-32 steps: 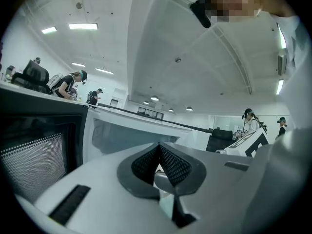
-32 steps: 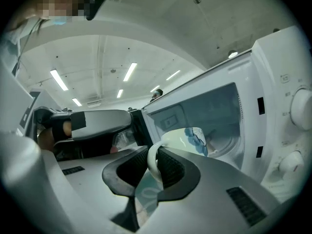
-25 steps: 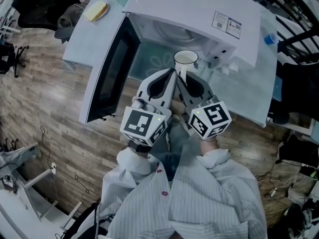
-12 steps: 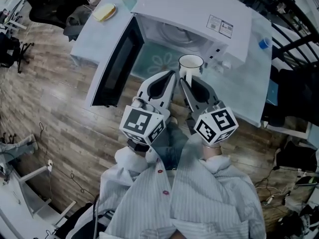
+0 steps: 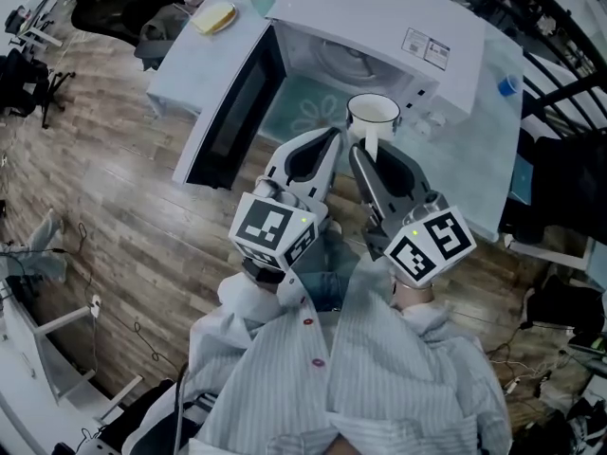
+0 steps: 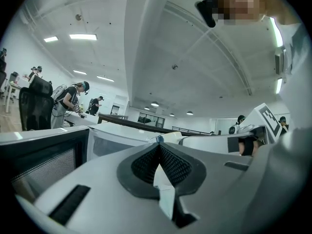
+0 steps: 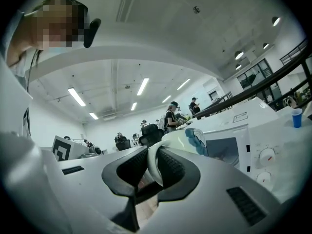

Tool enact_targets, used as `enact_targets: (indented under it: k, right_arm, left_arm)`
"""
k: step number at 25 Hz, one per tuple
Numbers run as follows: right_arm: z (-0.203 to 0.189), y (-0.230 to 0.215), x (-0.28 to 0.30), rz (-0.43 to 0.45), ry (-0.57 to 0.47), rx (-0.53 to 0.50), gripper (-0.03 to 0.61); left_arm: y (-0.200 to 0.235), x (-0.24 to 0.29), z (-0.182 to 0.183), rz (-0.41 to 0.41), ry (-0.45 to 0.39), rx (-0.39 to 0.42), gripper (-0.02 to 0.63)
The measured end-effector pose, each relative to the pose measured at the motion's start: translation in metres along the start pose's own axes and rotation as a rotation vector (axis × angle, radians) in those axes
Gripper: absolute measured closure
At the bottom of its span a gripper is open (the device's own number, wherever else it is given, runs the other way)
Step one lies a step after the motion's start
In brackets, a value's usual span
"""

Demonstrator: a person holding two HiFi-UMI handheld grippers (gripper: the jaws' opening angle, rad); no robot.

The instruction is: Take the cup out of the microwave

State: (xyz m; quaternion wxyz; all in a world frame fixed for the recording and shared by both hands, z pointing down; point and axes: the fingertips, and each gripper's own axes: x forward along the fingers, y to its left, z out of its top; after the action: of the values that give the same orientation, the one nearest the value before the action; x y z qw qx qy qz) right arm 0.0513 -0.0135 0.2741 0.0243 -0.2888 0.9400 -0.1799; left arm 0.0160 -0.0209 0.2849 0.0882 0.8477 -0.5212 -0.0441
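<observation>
R tongs clamped on cup handle, before microwave; L tongs closed.

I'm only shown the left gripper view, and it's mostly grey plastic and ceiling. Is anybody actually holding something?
Observer: Yes. The right gripper is shut on the handle of a white cup. Your left gripper is shut with nothing in it.
Visitor: Where is that cup?
Observer: Upright, at the open front of the microwave, whose door is swung out to the left.
Visitor: Anything else nearby?
Observer: A small blue cup stands on the table, to the right of the microwave.
</observation>
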Motion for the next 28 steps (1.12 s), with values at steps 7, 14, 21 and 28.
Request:
enact_targets:
  k: [7,14,21,28]
  right_arm:
    - [0.008,-0.003,-0.002,-0.025,-0.006,-0.004,0.495]
    - [0.017,-0.010,0.007,-0.061,-0.027,0.006,0.495]
    - [0.021,-0.010,0.018,-0.064,-0.037,0.015,0.495]
    - [0.021,-0.011,0.030,-0.067,-0.033,0.026,0.495]
  left_arm:
    - [-0.003,0.007,0.008,-0.049,0.004,0.001,0.604]
    - [0.005,0.016,0.019,-0.092,-0.005,0.015,0.604]
    - [0.017,0.020,0.028,-0.108,-0.016,0.027,0.604]
    - [0.028,0.023,0.031,-0.118,-0.016,0.029,0.604]
